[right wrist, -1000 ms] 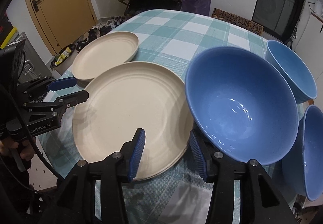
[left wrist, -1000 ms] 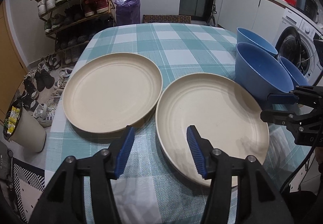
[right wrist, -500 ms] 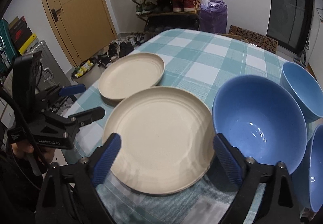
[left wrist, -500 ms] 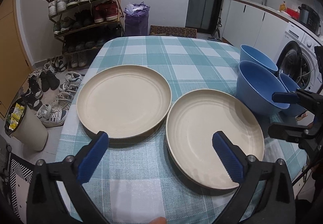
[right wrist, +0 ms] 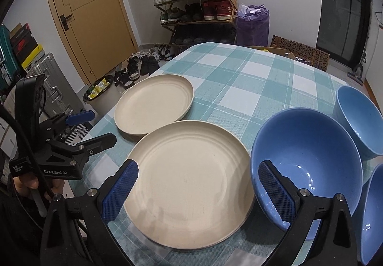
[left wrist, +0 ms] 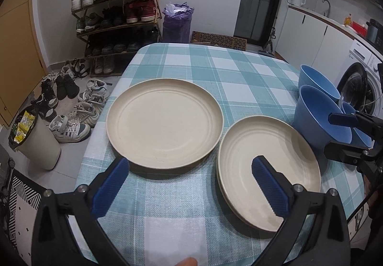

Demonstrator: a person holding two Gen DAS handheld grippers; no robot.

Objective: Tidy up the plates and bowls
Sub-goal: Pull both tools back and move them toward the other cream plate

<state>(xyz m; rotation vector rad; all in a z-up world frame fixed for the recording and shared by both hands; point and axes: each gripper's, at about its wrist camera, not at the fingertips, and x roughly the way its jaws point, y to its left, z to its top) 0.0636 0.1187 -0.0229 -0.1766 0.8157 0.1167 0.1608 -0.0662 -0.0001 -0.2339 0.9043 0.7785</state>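
Two cream plates lie side by side on the checked tablecloth: the left plate [left wrist: 165, 122] [right wrist: 153, 104] and the right plate [left wrist: 268, 167] [right wrist: 191, 179]. Three blue bowls stand to the right: the near bowl [right wrist: 308, 158] [left wrist: 320, 120], a far bowl [right wrist: 359, 117] [left wrist: 316, 80] and a third bowl [right wrist: 373, 213] at the edge. My left gripper [left wrist: 189, 187] is open and empty, above the table's near edge before both plates. My right gripper [right wrist: 196, 191] is open and empty, spanning the right plate and the near bowl's rim.
The table [left wrist: 215, 67] is bare at its far half. A shoe rack [left wrist: 115, 9], loose shoes and a bin [left wrist: 36, 136] stand on the floor to the left. A washing machine [left wrist: 363, 84] is on the right.
Both grippers have opened wide and pulled back and up from the plates. The plates and bowls have not moved.
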